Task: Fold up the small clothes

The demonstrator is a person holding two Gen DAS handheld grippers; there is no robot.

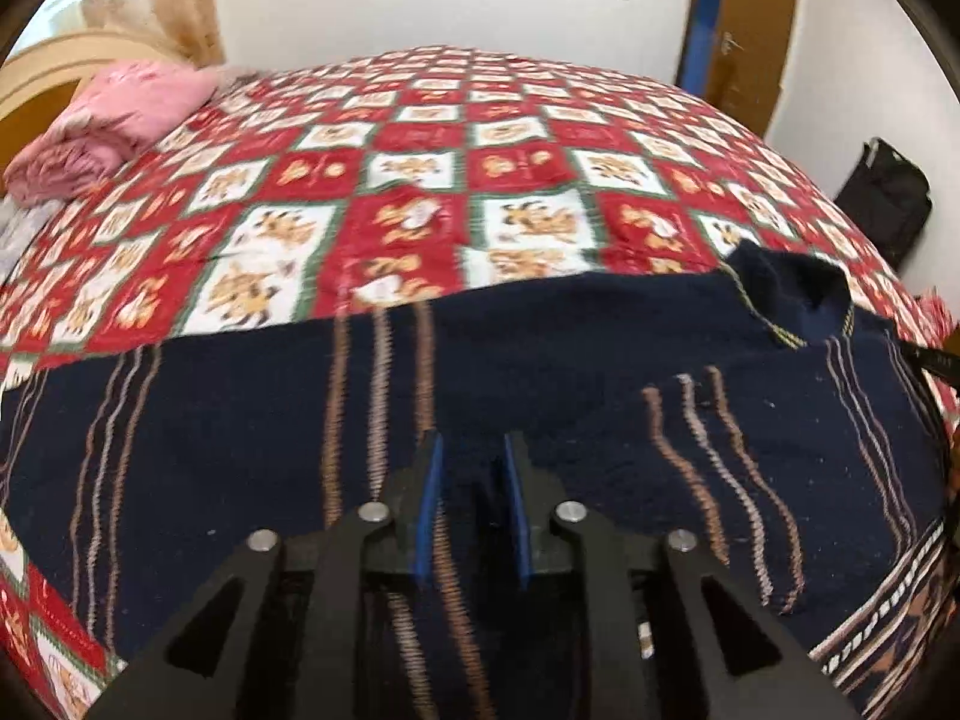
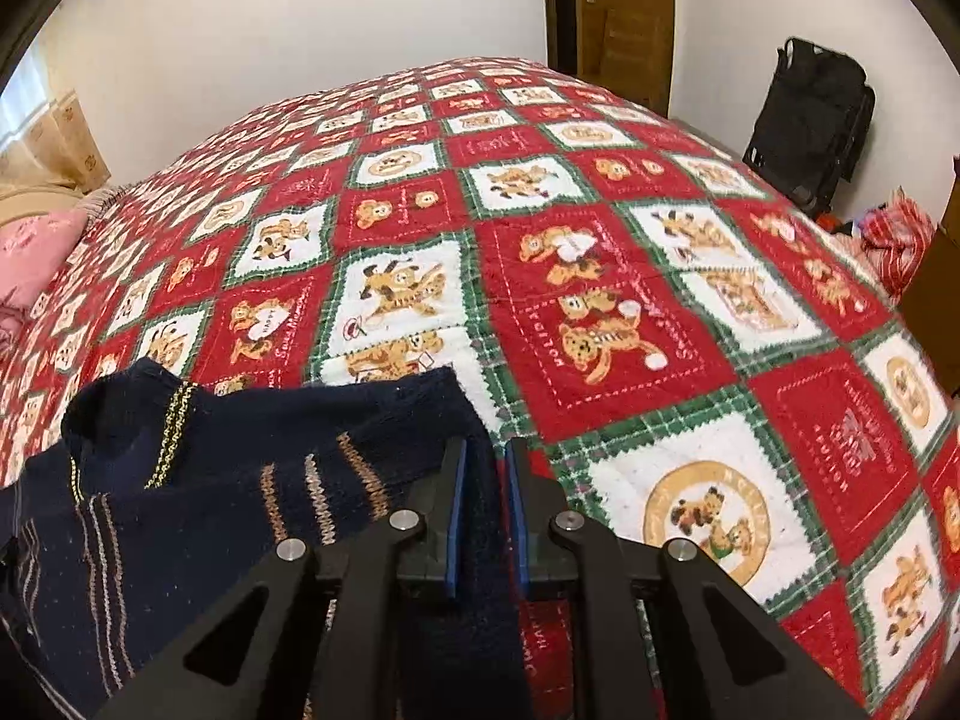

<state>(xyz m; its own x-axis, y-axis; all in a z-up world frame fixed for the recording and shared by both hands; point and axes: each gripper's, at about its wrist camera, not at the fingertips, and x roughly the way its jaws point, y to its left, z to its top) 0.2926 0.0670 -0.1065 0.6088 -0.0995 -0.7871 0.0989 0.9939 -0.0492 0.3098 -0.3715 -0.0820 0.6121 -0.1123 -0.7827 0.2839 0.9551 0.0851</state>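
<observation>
A small navy knitted sweater (image 1: 540, 372) with brown and beige stripes lies spread on the bed, its collar (image 1: 792, 288) at the right. My left gripper (image 1: 474, 450) is over the sweater's body, jaws a little apart with navy fabric between the blue pads. In the right wrist view the sweater (image 2: 240, 480) fills the lower left, collar (image 2: 132, 420) raised. My right gripper (image 2: 486, 456) is shut on the sweater's right edge, fabric pinched between the blue pads.
The bed is covered by a red, white and green teddy-bear blanket (image 2: 600, 240). A folded pink blanket (image 1: 120, 120) lies at the head end. A black suitcase (image 2: 810, 120) stands by the wall near a wooden door (image 2: 618, 12).
</observation>
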